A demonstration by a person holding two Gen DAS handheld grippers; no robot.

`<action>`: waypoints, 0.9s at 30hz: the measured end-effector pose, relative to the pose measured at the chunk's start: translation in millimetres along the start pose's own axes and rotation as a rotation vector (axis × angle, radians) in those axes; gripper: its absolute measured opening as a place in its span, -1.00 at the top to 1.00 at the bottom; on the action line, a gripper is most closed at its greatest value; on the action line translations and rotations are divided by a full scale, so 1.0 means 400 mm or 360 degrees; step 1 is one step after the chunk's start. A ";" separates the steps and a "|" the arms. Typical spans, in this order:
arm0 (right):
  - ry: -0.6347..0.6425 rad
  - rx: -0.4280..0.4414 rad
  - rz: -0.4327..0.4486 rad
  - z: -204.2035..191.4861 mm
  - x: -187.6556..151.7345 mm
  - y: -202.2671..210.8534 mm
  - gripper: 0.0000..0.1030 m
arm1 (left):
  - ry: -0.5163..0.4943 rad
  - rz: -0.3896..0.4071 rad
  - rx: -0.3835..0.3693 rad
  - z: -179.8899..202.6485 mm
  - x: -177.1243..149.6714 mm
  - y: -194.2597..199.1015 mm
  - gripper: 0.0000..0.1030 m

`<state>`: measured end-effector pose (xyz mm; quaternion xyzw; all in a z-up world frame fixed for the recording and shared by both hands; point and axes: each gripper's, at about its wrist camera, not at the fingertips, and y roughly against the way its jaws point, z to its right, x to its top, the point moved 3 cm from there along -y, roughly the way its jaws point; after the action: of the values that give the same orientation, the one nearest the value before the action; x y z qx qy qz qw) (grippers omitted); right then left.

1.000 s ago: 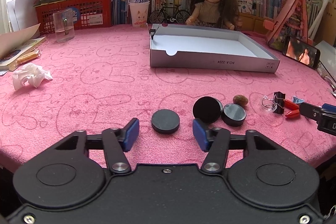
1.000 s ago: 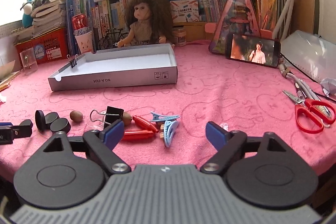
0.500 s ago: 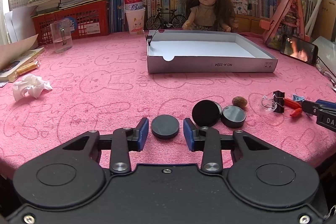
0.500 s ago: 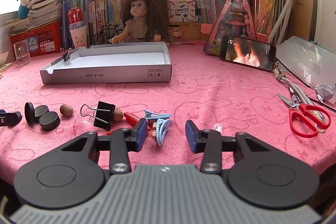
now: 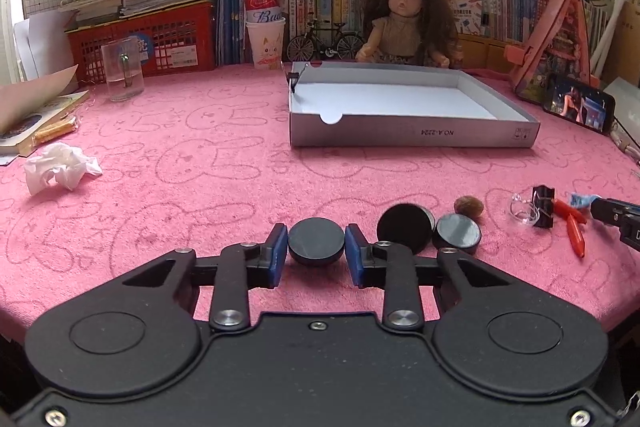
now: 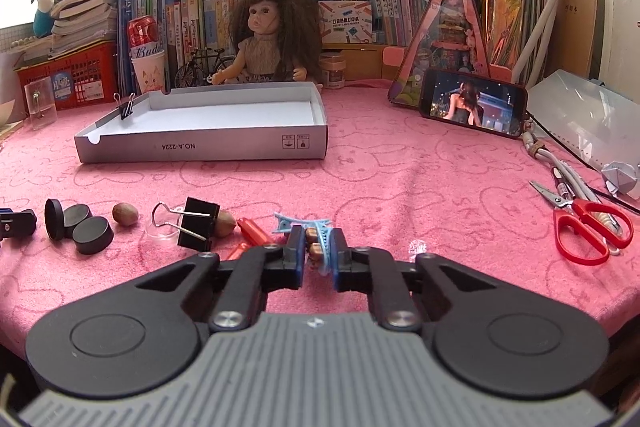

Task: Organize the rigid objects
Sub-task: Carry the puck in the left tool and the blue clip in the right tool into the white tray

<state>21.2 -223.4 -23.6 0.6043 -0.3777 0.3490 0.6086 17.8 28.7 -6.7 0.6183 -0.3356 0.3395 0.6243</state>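
The left gripper (image 5: 316, 251) is closing its blue pads on a flat black disc (image 5: 316, 241) that lies on the pink counter (image 5: 208, 163). Two more black discs (image 5: 432, 230) sit just to its right. The right gripper (image 6: 319, 255) is clamped tight on a light blue hair clip (image 6: 322, 241). A grey box (image 6: 208, 147) waits far ahead of both grippers.
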 end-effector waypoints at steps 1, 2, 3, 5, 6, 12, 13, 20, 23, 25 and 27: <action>-0.0004 -0.0004 0.0004 0.002 0.003 0.000 0.68 | 0.0002 0.0009 0.0003 -0.001 0.006 0.001 0.44; -0.0007 -0.0005 0.0007 0.004 0.006 0.000 0.68 | 0.0005 0.0018 0.0004 -0.002 0.012 0.002 0.43; -0.0010 -0.0002 0.0009 0.006 0.009 -0.001 0.68 | 0.0009 0.0025 0.0003 -0.002 0.018 0.002 0.44; -0.0019 -0.0001 0.0019 0.009 0.018 -0.003 0.68 | 0.0022 0.0035 -0.0004 -0.004 0.032 -0.001 0.43; -0.0023 0.0001 0.0022 0.011 0.025 -0.005 0.68 | 0.0030 0.0037 -0.0011 -0.005 0.039 -0.004 0.43; -0.0050 0.0046 0.0029 0.011 0.057 -0.025 0.68 | 0.0086 0.0033 -0.0066 -0.007 0.082 -0.025 0.43; -0.0048 0.0051 0.0030 0.009 0.064 -0.030 0.68 | 0.0090 0.0034 -0.0072 -0.006 0.089 -0.030 0.43; -0.0108 0.0145 0.0011 -0.004 0.119 -0.085 0.68 | 0.0121 0.0038 -0.0128 0.007 0.150 -0.066 0.44; -0.0103 0.0162 0.0019 -0.013 0.148 -0.112 0.68 | 0.0119 0.0059 -0.0156 0.016 0.191 -0.087 0.44; -0.0102 0.0174 0.0013 -0.018 0.165 -0.130 0.68 | 0.0113 0.0069 -0.0162 0.022 0.213 -0.101 0.44; -0.0112 0.0194 -0.0001 -0.021 0.181 -0.149 0.68 | 0.0109 0.0069 -0.0168 0.028 0.237 -0.121 0.43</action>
<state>108.1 -219.0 12.1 0.6521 -0.3767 0.3498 0.5572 109.9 18.0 46.6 0.5652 -0.3447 0.3557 0.6597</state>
